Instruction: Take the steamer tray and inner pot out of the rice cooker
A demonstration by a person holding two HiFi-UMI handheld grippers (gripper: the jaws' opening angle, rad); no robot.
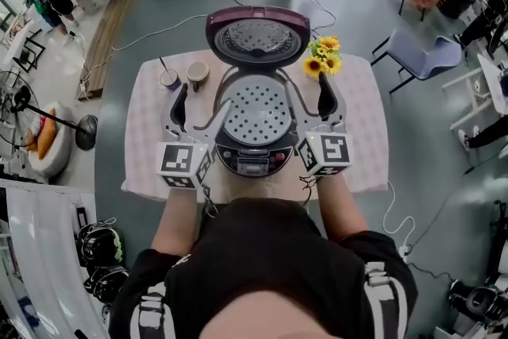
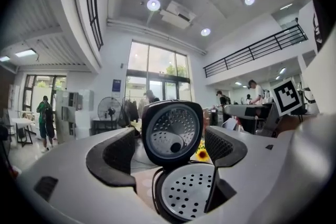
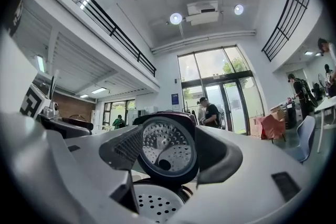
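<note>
The rice cooker (image 1: 252, 155) stands at the table's near edge with its dark lid (image 1: 256, 36) swung up and back. A grey steamer tray (image 1: 255, 113) full of holes lies in its mouth and hides the inner pot. My left gripper (image 1: 200, 111) sits at the cooker's left side and my right gripper (image 1: 311, 102) at its right side. Both are open and hold nothing. In the left gripper view the left gripper (image 2: 169, 152) frames the lid (image 2: 172, 131) and the tray (image 2: 189, 194). The right gripper (image 3: 170, 157) likewise frames the lid (image 3: 167, 149) above the tray (image 3: 155, 204).
The table (image 1: 143, 131) has a pale checked cloth. Two cups (image 1: 169, 78) (image 1: 198, 73) stand left of the lid, and a bunch of sunflowers (image 1: 324, 55) stands to its right. A chair (image 1: 421, 55) is off the table's far right, a floor fan (image 1: 24, 103) off its left.
</note>
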